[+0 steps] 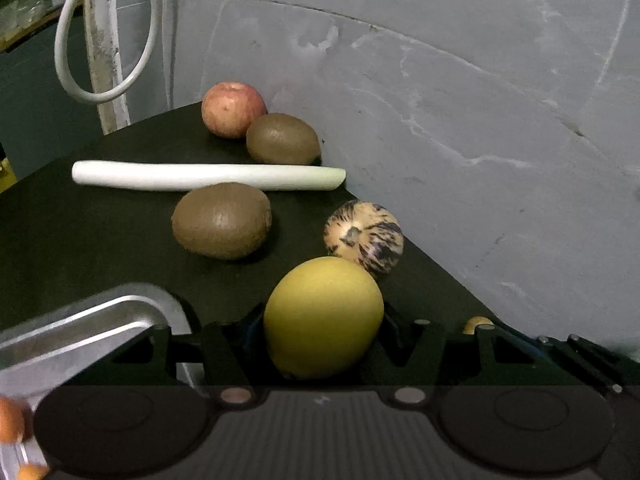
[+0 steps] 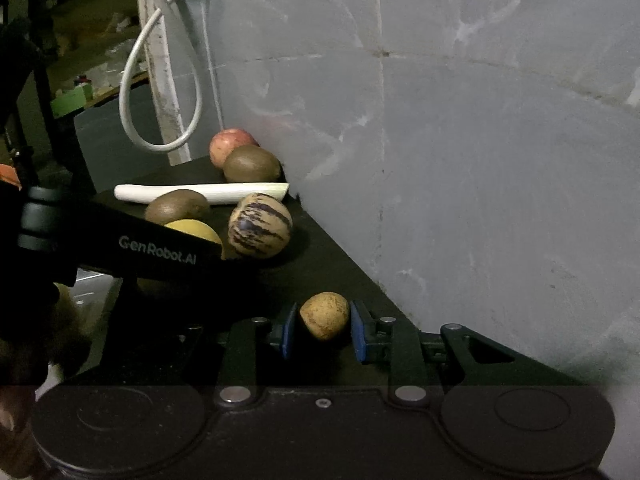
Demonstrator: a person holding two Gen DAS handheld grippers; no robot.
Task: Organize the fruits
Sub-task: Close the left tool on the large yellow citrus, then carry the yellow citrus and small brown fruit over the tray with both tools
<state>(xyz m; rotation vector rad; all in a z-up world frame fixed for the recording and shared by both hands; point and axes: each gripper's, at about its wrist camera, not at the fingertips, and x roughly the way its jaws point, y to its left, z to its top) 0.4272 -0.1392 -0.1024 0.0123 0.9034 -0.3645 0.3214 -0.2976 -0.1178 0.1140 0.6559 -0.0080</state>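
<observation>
Our left tongs (image 1: 324, 332) clasp the yellow fruit (image 1: 322, 317); right tongs (image 2: 324, 330) bracket the small tan fruit (image 2: 325, 315), contact unclear, near the dark surface (image 1: 100, 220) edge by the wall (image 1: 480, 120). We count two kiwis (image 1: 222, 220), one apple (image 1: 233, 109), one striped melon (image 1: 363, 236), one leek (image 1: 208, 176).

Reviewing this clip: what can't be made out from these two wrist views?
- Left wrist view: the yellow fruit hides the left gripper pads, so contact is unclear.
- Left wrist view: orange blurred things at the edge, cut off, unidentifiable.
- Right wrist view: the left gripper's arm hides most of the yellow fruit.
- Right wrist view: whether the right gripper touches the small tan fruit is unclear.
</observation>
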